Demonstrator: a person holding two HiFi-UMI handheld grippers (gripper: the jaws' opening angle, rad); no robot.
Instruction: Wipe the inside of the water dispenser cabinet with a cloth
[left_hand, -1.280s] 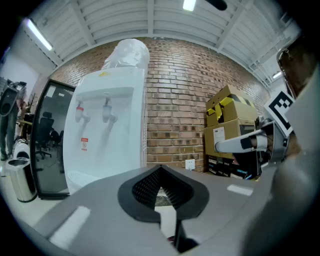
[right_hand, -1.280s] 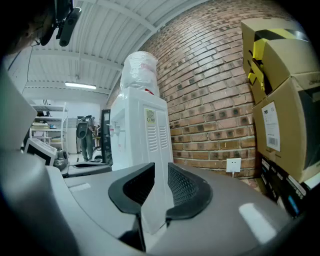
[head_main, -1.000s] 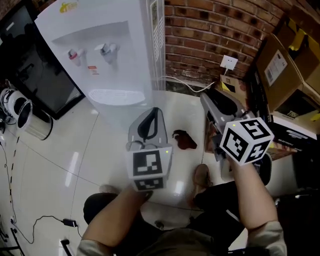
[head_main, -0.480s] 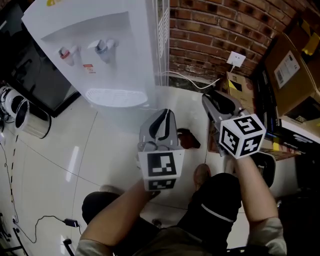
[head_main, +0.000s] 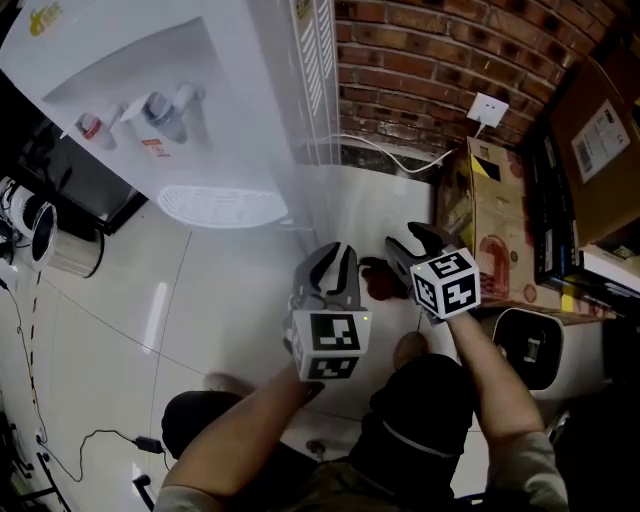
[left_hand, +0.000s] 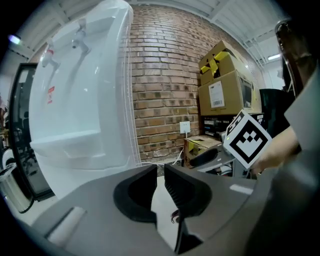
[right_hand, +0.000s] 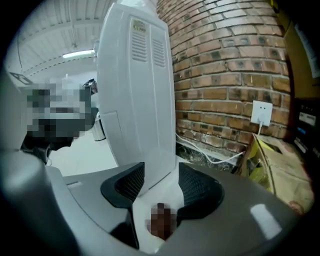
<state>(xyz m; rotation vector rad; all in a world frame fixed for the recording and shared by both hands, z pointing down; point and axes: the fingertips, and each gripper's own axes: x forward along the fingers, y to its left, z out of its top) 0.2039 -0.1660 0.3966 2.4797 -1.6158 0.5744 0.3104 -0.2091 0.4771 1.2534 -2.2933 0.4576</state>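
Water dispenser: the white water dispenser stands far left on the pale floor, beside the brick wall. Its taps and drip tray show. The cabinet below the tray is out of sight from above, so I cannot tell whether its door is open.

Left hand-held gripper: the left hand-held gripper is held low over the floor, just left of the cloth. Its jaws have just been opening and stand a narrow slit apart, with nothing between them. Through that slit its own view shows only floor and an edge of the cloth.

Cloth: the dark reddish cloth lies crumpled on the floor, between the two grippers and near the dispenser's foot. Nothing is holding it.

Right hand-held gripper: the right hand-held gripper is just right of the cloth and tipped down toward the floor. Its jaws have just been opening and are spread wide, with nothing gripped. Its own view looks past them at the dispenser's side panel.

Far right: a cardboard box leans near the wall, clear of the work.

Step in hand: fetching the cloth, as I read it. No wiping has begun.

Next move: the wide right jaws probably need to drop over a raised fold of the cloth and close on it. The cabinet must then be reached, and its door may need the left gripper.
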